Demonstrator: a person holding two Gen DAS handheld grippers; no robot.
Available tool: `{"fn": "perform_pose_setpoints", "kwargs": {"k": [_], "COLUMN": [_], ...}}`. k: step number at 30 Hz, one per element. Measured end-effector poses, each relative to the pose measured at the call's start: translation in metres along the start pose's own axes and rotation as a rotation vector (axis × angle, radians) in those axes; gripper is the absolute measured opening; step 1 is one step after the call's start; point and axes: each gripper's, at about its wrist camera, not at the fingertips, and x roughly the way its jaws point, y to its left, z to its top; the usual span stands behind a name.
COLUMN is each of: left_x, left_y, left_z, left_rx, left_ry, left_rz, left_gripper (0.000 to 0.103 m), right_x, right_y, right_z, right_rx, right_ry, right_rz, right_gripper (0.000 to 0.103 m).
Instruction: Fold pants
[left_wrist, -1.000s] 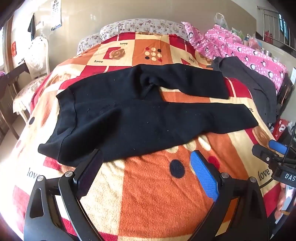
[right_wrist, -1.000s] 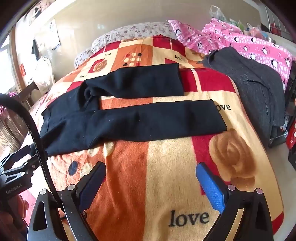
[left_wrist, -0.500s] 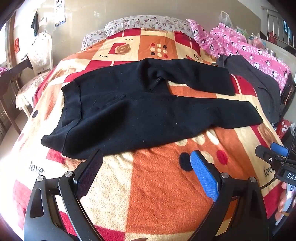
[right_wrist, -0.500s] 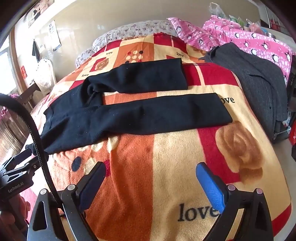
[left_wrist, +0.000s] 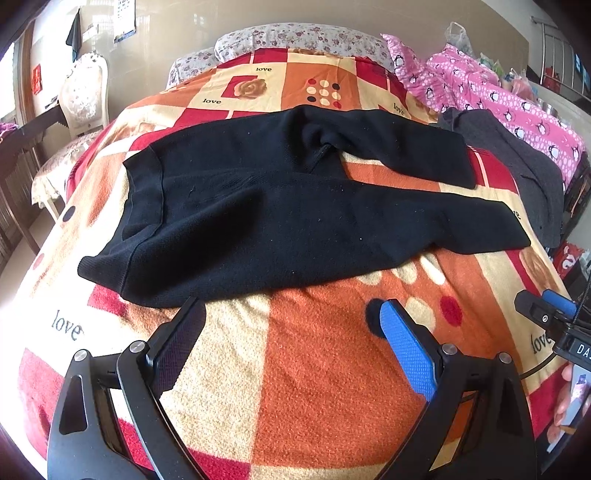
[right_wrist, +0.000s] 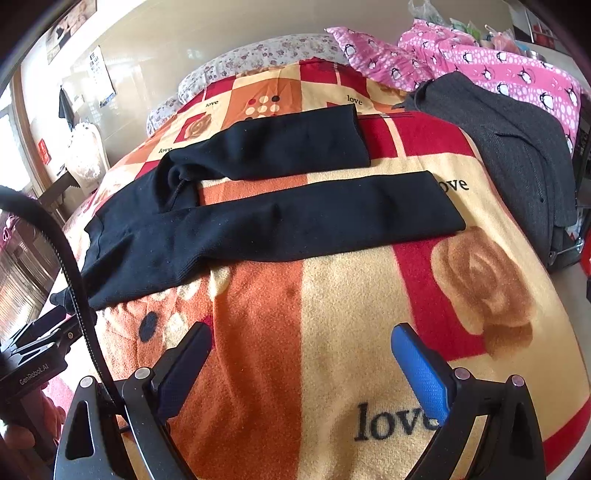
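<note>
Right now the black pants lie flat and unfolded across the patterned blanket on the bed, waistband toward the left and both legs running out to the right. The legs are parted, with a strip of blanket showing between them, so the likely first fold is to bring one leg over onto the other.

Neither tool has hold of anything. The left gripper hangs over bare blanket with its jaws spread wide, and its black finger tip sits just beside the near edge of the pants at the hip, though whether it touches the cloth is hard to tell. That spot suits a grab at the waistband corner. The right gripper is likewise spread wide and empty, held over the blanket well short of the nearer leg, roughly in line with its lower half. One tool at each end of the garment makes sense: a long, limp piece of cloth folds evenly only when both ends are lifted together.

A dark grey garment lies at the far right edge of the bed, with pink penguin-print bedding behind it and a floral pillow at the head. They are apart from the pants and should not get in the way.
</note>
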Motion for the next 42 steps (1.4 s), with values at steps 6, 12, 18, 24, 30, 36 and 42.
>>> {"fn": "perform_pose_setpoints", "kwargs": {"k": [6,12,18,24,30,36,42], "left_x": [0.002,0.003,0.004,0.005,0.012,0.017,0.022], "left_y": [0.001,0.003,0.009,0.042,0.074,0.091,0.106], "left_z": [-0.001,-0.002,-0.003,0.0,-0.001,-0.004,-0.008], "left_rx": [0.004,-0.009,-0.026,-0.126,-0.201,-0.228,-0.281], "left_ry": [0.004,0.01,0.02,0.041,0.068,0.084,0.11], "left_rz": [0.003,-0.001,-0.008,-0.035,0.028,0.048,0.011], "left_gripper": [0.096,0.096,0.096,0.096,0.096,0.096,0.096], "right_x": [0.002,0.003,0.005,0.006,0.008,0.011,0.013], "right_y": [-0.002,0.0,0.0,-0.005,-0.014,-0.014,-0.012], "right_z": [-0.001,-0.001,-0.001,0.0,0.003,0.006,0.009], "right_rx": [0.007,0.002,0.004,-0.005,0.025,0.026,0.018], "right_ry": [0.01,0.009,0.015,0.022,0.026,0.031,0.032], "right_rz": [0.005,0.006,0.005,-0.01,-0.009,-0.007,-0.009], "right_gripper": [0.098,0.098,0.098,0.098,0.098,0.098,0.098]}}
